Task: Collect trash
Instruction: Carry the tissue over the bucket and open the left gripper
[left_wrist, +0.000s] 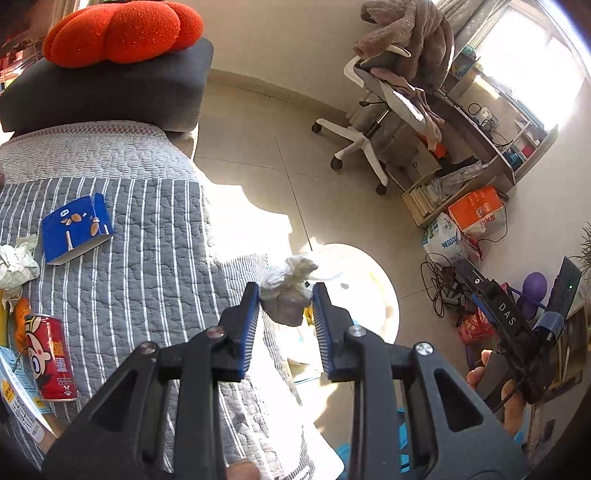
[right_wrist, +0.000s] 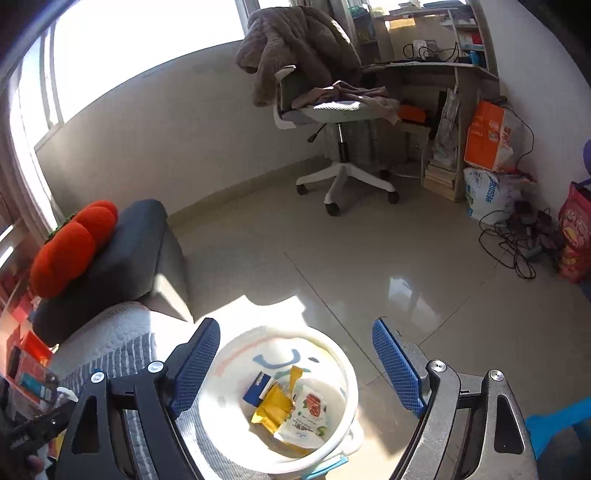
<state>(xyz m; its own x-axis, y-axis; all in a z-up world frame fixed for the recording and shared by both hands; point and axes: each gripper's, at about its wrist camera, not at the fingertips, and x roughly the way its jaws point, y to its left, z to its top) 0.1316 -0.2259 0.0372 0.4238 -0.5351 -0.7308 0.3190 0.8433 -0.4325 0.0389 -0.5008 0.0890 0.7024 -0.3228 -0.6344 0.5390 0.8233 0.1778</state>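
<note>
White bin (right_wrist: 343, 373) on floor holds yellow wrapper (right_wrist: 273, 406), blue packet (right_wrist: 258, 387), printed pouch (right_wrist: 306, 413). Left gripper (left_wrist: 284, 306) clamps crumpled tissue (left_wrist: 286, 291) near bin; right gripper (right_wrist: 291, 365) spread wide, empty, above it. Red can (left_wrist: 50, 358), blue carton (left_wrist: 75, 227) lie on striped quilt (left_wrist: 147, 240).

My left gripper (left_wrist: 284, 295), matt black plastic with ribbed blue rubber pads, pinches a crumpled wad of soft white tissue paper (left_wrist: 286, 291). Under it lies the grey quilted cloth cover with white stripes (left_wrist: 147, 240), stitched and puckered. On that cover, to the left, a glossy red metal drink can (left_wrist: 50, 358) and a flattened blue cardboard carton (left_wrist: 75, 227), smooth-printed. My right gripper (right_wrist: 295, 365) has the same dimpled blue pads and shiny metal screws. Below it the smooth white plastic bin (right_wrist: 347, 373) holds glossy yellow and white foil wrappers (right_wrist: 291, 410). The beige floor tiles (right_wrist: 369, 266) are polished and reflective.
</note>
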